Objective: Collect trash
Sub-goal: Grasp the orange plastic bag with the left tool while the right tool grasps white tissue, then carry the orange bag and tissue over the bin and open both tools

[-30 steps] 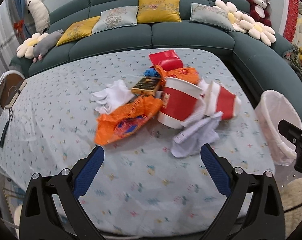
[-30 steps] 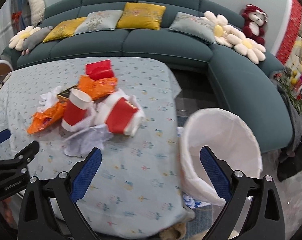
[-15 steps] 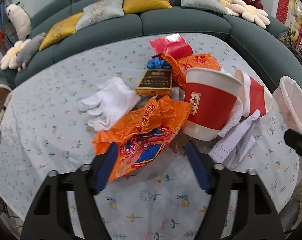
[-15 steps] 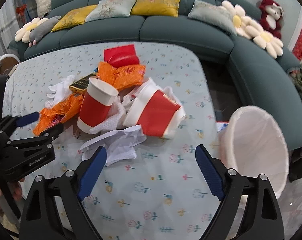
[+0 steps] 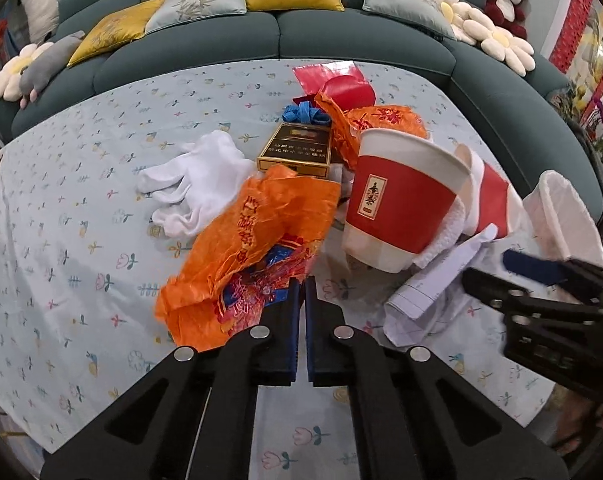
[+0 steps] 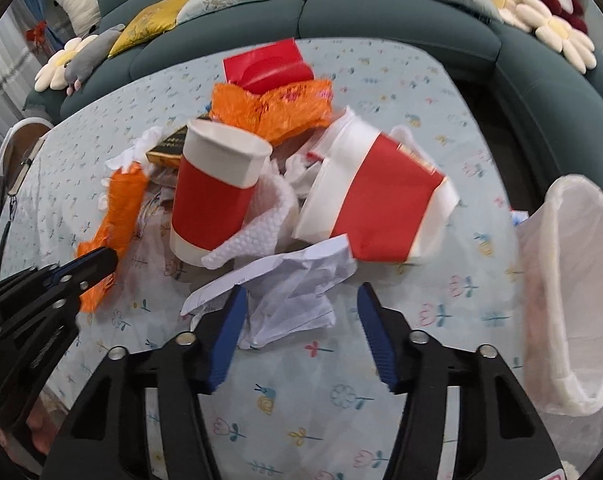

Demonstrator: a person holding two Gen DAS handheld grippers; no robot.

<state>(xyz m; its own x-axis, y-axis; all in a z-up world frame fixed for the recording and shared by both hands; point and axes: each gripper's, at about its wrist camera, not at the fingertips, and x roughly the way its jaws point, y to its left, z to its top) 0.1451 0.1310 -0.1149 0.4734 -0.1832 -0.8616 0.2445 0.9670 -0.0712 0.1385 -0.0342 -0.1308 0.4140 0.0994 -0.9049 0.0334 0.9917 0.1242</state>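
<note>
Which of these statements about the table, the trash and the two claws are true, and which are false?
1. The left claw is closed at the edge of the orange plastic bag. True.
2. The right claw is clamped on a red paper cup. False: its jaws are closing around the crumpled white paper, which lies between them.
3. One red cup stands upright and another lies on its side. True.
4. The white-lined bin stands on the table among the trash. False: it stands beside the table, off its edge.
5. A white glove lies on the tablecloth near a dark gold-edged box. True.
</note>
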